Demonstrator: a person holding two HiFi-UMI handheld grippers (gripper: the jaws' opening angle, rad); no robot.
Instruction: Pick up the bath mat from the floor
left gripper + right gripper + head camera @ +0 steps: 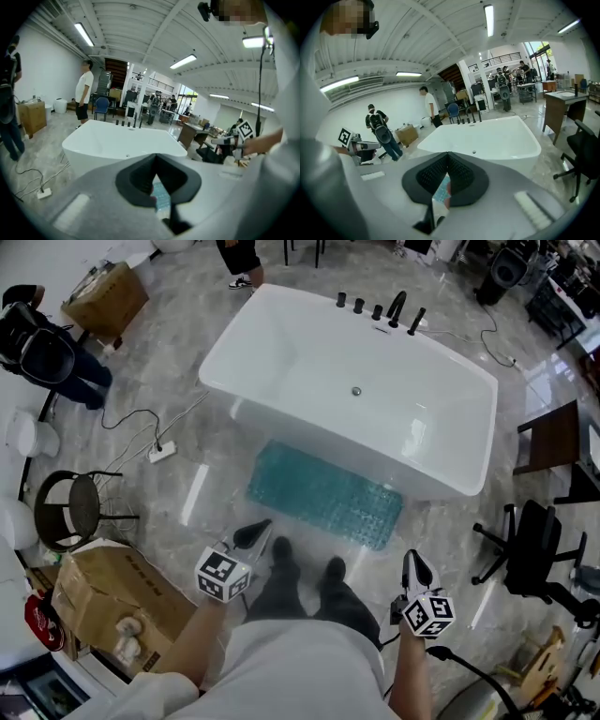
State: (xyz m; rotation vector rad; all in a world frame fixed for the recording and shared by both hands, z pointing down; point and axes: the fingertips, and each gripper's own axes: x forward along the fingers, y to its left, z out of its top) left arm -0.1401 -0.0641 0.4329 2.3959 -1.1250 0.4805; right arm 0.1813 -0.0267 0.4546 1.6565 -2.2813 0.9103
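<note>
A teal bath mat (323,495) lies flat on the grey marble floor, along the near side of the white bathtub (352,385). My left gripper (255,536) is held at waist height, left of the person's legs, well short of the mat, jaws shut and empty. My right gripper (415,568) hovers at the right, also shut with nothing in it. In the left gripper view a sliver of the mat (161,197) shows through the closed jaws, with the tub (117,143) beyond. The right gripper view shows the mat (440,190) the same way.
A black office chair (530,549) stands at the right, a wooden desk (553,437) beyond it. A cardboard box (122,596) and a round stool (67,510) stand at the left. A power strip with cables (161,452) lies on the floor. People stand in the background.
</note>
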